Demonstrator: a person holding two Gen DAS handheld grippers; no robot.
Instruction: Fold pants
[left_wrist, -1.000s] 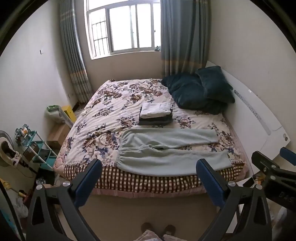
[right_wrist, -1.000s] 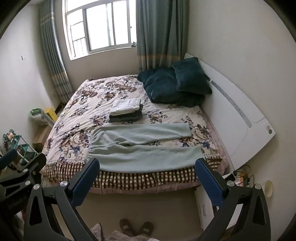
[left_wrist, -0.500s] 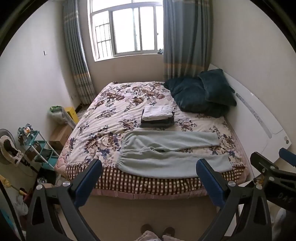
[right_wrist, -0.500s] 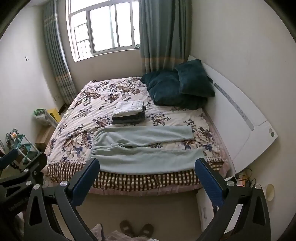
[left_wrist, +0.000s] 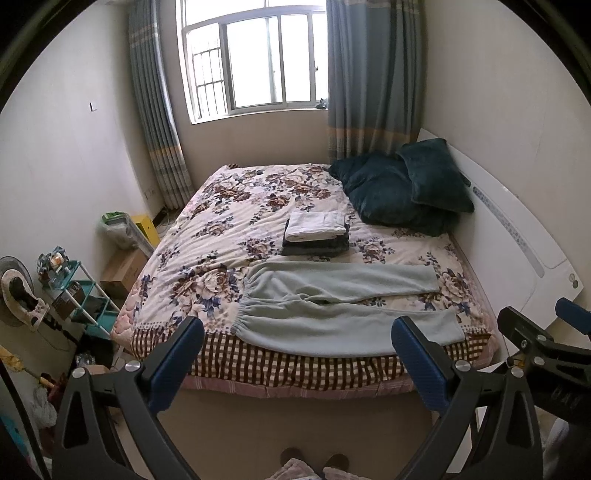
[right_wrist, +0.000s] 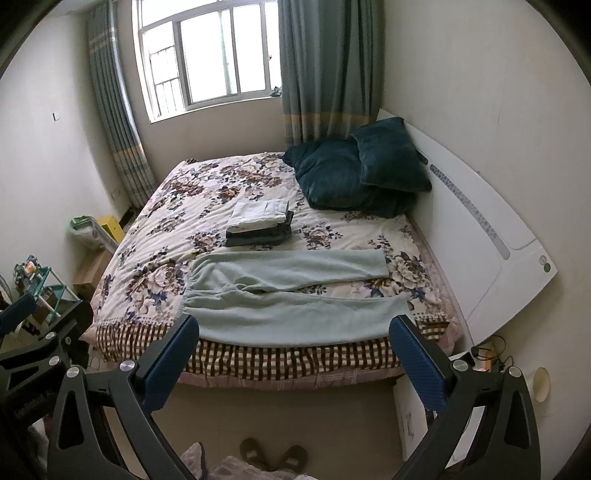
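One pair of pale green pants (left_wrist: 343, 306) lies flat across the near edge of the bed (left_wrist: 229, 221), straight ahead of both grippers and above the gap between their fingers; its elastic waistband is toward the left finger of each gripper and its two legs run off toward the right finger, the nearer leg hanging slightly over the checked bed edge; the left gripper (left_wrist: 295, 365) is spread wide with nothing between its two blue-padded fingers, held back from the bed and apart from the cloth; the right gripper (right_wrist: 293, 363) is likewise spread wide and empty, also short of the bed, and in each view the other gripper shows at the frame's side; beyond the pants, farther from the grippers, sits one stack of folded clothes (left_wrist: 316, 236), a white piece on top of dark grey ones, how many dark ones I cannot tell; farther still and to the right lie two dark teal pillows (left_wrist: 402, 192), one leaning on the other against the white headboard (left_wrist: 517, 236); one window (left_wrist: 255, 59) stands at the far wall with two curtains (left_wrist: 373, 77), one on each side; to the left of the left gripper stands one small teal shelf rack (left_wrist: 77, 291), with one cardboard box (left_wrist: 123, 271) beyond it; below the grippers, two slippered feet (right_wrist: 273, 454) show on the floor.
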